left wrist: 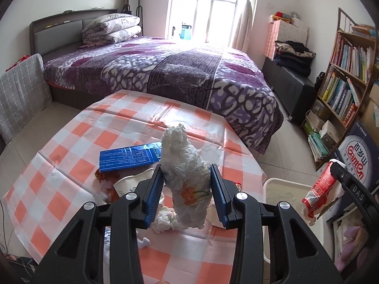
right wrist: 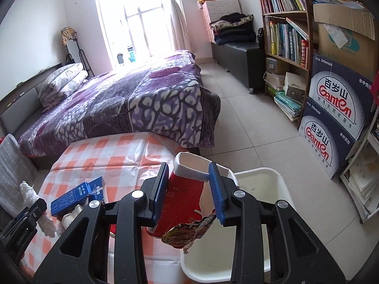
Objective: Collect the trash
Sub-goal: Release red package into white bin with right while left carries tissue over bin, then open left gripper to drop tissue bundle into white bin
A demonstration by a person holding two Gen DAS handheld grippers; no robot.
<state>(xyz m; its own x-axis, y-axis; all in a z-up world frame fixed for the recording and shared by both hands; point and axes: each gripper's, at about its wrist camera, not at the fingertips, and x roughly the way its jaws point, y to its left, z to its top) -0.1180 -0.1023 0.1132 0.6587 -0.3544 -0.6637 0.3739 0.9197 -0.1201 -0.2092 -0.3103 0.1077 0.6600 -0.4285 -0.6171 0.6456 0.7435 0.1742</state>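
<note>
The left gripper (left wrist: 187, 189) clamps a crumpled white tissue wad (left wrist: 187, 177) above the checked orange-and-white surface (left wrist: 71, 146). The right gripper (right wrist: 189, 189) grasps a torn red carton (right wrist: 182, 203) at the surface's edge, over the white plastic bin (right wrist: 260, 189). Beyond, a flat blue box (left wrist: 129, 157) lies before open tiled floor (right wrist: 248, 130).

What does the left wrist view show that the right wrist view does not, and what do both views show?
Only the left wrist view shows the crumpled tissue scraps lying on the checked tablecloth under the left gripper.
Only the right wrist view shows the two stacked water cartons in full.
Both show the white tissue wad clamped in the left gripper, the red packet clamped in the right gripper, the blue box, the white bin and the bed.
</note>
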